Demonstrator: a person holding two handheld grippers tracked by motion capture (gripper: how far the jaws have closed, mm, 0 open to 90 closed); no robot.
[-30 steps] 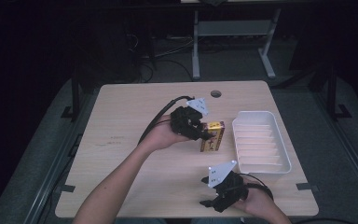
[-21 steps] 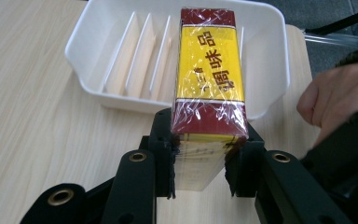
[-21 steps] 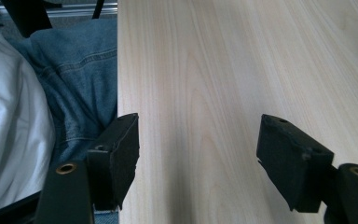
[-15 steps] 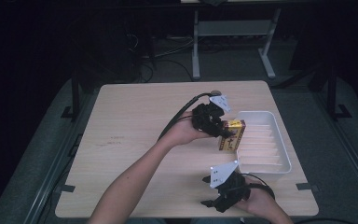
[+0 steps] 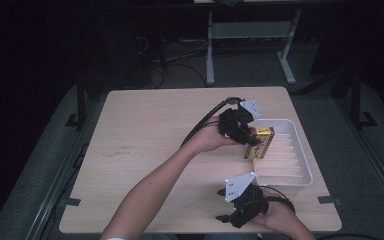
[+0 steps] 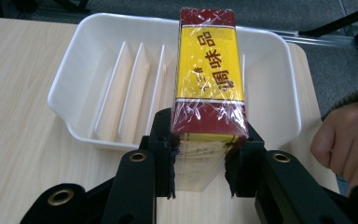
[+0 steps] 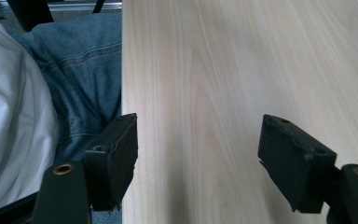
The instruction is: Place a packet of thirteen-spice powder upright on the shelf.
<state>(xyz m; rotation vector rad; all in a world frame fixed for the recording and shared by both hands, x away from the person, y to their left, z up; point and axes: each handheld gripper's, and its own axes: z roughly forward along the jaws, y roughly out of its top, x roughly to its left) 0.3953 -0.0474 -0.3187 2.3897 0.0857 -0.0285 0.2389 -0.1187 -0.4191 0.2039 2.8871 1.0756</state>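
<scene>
The left gripper (image 5: 247, 135) has its fingers (image 6: 165, 154) clamped on the near end of the seasoning box (image 6: 208, 79), a red and yellow carton wrapped in clear film; the pads press on its two long sides, so the box juts straight out ahead of the fingers, its long axis running on from the gripper's own line; in the left gripper view the far end of the box hangs over the white tray (image 6: 70, 74), while the gripped end is over the tray's near rim and the worktop (image 6: 18, 140) in front of it; from the high view the box (image 5: 260, 142) sits at the tray's (image 5: 300, 150) left edge, crossing the rim, tilted rather than flat; whether it already touches the ribbed floor I cannot tell; the move to come turns, I judge, on carrying the box farther in along its own length until all of it is past the rim, then lowering it; the right gripper (image 5: 240, 212) rests at the near edge of the worktop, well apart from the tray, its fingers (image 7: 121, 154) spread wide with nothing between them; the left hand is plainly the nearer one.
</scene>
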